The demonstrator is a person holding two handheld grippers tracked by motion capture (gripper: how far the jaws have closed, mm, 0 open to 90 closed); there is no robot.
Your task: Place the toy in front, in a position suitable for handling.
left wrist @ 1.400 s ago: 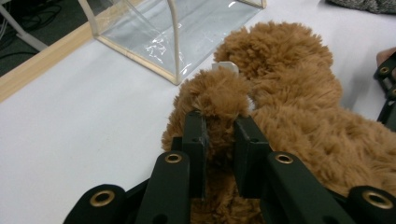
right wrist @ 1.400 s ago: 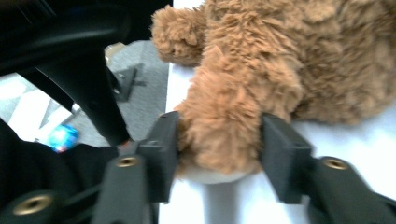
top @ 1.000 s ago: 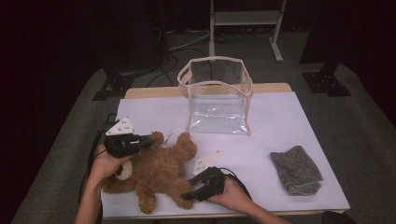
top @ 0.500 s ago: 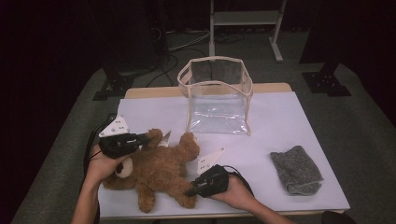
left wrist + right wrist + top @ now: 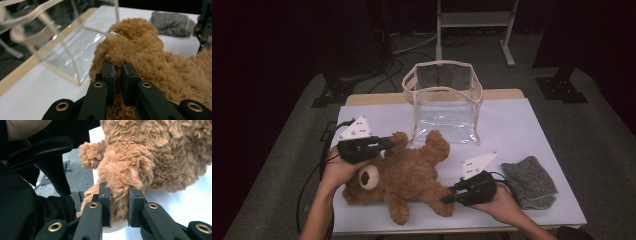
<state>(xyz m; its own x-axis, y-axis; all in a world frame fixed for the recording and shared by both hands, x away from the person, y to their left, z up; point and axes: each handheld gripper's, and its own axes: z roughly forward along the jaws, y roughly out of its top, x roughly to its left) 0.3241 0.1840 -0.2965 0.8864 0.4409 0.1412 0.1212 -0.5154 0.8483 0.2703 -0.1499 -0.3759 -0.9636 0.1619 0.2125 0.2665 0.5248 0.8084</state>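
Observation:
A brown teddy bear (image 5: 404, 177) lies on its back on the white table (image 5: 522, 125), head toward the left. My left gripper (image 5: 387, 142) is shut on the fur of its raised arm; the left gripper view shows my left gripper (image 5: 118, 72) with its jaws pinching the teddy bear (image 5: 155, 62). My right gripper (image 5: 447, 197) is shut on one leg near the front edge. In the right gripper view my right gripper (image 5: 119, 192) has the leg of the teddy bear (image 5: 155, 152) squeezed between its pads.
A clear plastic bag (image 5: 444, 100) with cream trim stands open at the back of the table, just beyond the bear; it is also the clear bag (image 5: 67, 47) in the left gripper view. A grey knitted cloth (image 5: 529, 181) lies at the right front.
Both grippers and the bear have shifted to the right, toward the clear bag. The bear's head has come away from the table's left edge.

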